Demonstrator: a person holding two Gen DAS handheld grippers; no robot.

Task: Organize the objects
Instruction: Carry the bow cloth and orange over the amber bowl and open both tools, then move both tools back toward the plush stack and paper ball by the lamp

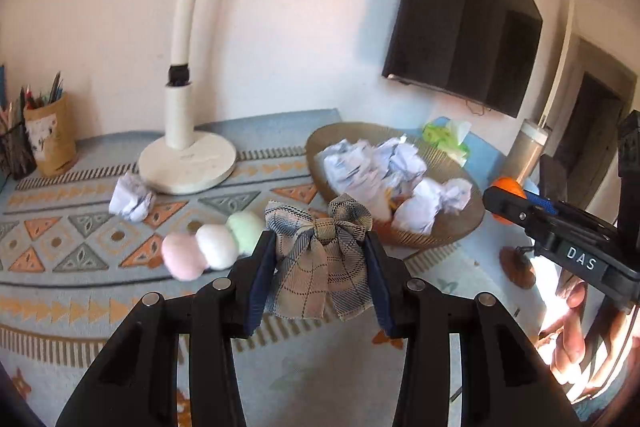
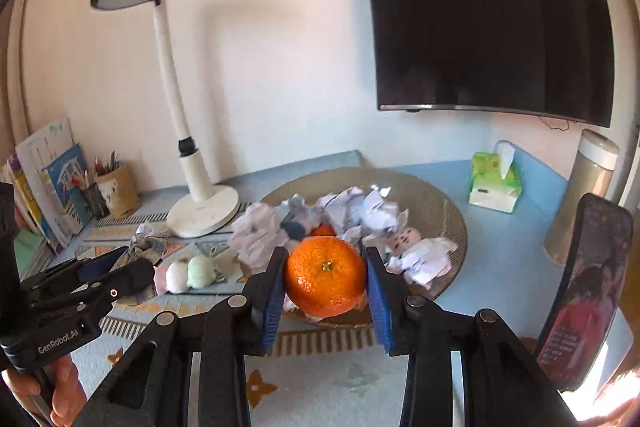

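A patterned bench [image 1: 80, 247] is seen carrying a woven basket [image 2: 448, 227] of crumpled paper [image 1: 372, 163] at twelve o'clock. A plaid bow [image 1: 320, 259] is clamped in the left hand-held gripper [image 1: 320, 263]; a tangerine [image 2: 324, 275] is clamped in the right hand-held gripper [image 2: 326, 279], above the basket's near rim.

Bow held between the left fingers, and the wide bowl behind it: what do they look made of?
The bow looks like woven fabric, matte, beige with a dark plaid; its tails hang limp and creased. The bowl looks like woven or ribbed fibre, perhaps rattan or paper cord, tan and dull, going by the fine ridges; plastic cannot be ruled out.
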